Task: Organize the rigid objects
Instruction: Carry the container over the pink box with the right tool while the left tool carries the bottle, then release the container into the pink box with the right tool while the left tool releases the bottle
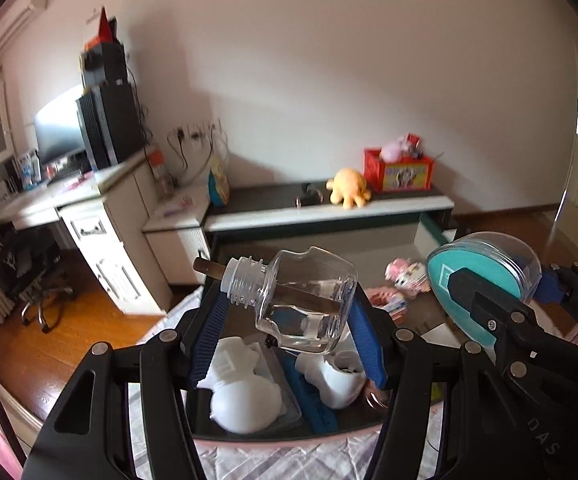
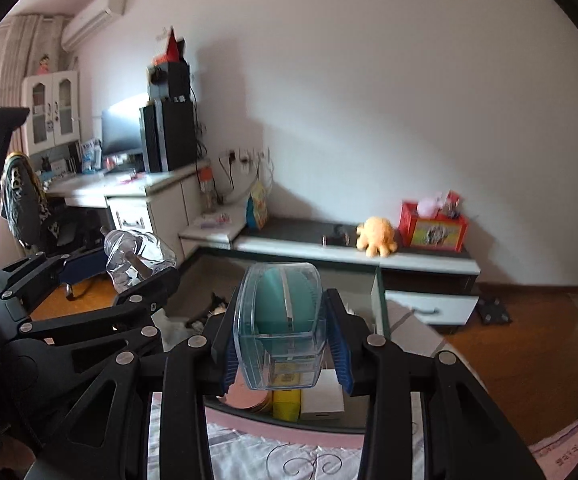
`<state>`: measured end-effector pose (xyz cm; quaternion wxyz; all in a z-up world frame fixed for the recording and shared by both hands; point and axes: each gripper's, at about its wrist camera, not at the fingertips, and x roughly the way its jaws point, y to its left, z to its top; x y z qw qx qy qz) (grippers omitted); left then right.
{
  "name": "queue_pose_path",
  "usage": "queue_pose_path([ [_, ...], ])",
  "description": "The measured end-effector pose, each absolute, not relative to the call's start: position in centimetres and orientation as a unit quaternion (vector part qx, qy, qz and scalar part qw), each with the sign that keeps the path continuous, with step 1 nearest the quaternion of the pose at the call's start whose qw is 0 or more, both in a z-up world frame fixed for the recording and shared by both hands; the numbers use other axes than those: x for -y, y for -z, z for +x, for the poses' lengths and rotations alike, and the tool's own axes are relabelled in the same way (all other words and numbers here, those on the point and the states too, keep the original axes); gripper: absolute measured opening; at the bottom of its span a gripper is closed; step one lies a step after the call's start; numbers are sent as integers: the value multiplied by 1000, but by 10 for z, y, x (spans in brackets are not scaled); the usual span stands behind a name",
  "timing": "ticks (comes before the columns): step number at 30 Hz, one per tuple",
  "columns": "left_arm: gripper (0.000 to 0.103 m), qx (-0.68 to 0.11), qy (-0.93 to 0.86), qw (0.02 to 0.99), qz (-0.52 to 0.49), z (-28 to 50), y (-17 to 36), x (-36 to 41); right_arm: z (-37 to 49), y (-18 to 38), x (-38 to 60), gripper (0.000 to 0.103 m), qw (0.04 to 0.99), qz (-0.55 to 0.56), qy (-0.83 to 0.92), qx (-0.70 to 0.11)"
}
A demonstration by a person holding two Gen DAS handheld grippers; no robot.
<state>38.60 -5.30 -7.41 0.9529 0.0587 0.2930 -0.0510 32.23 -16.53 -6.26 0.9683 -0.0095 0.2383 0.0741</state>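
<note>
Your left gripper (image 1: 289,312) clamps the clear bottle (image 1: 305,304); your right gripper (image 2: 285,344) clamps the teal case (image 2: 281,320). Lower each level into the tray (image 1: 249,432), releasing only once seated.

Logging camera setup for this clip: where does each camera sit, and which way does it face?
Left wrist: on the left claw, looking along its fingers at the clear bottle it holds, over a dark tray; the right claw shows at right.
Right wrist: on the right claw, looking at its teal-filled clear case; the left claw shows at left.
Shared: both claws and loads, yellow plush, red box, white wall.
</note>
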Motion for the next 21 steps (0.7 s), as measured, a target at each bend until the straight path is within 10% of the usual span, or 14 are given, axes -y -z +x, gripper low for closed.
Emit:
queue_pose_path([
  [7,63,-334,59,939,65,426,107,63,374,109,180,39,953,8,-74,-294],
  [11,88,-334,33,939,72,427,110,62,379,113,186,41,955,17,-64,-289],
  [16,102,-328,35,943,35,408,95,42,368,99,194,80,958,35,-47,-281],
  [21,103,-297,37,954,23,371,74,31,345,79,195,86,962,46,-63,-263],
])
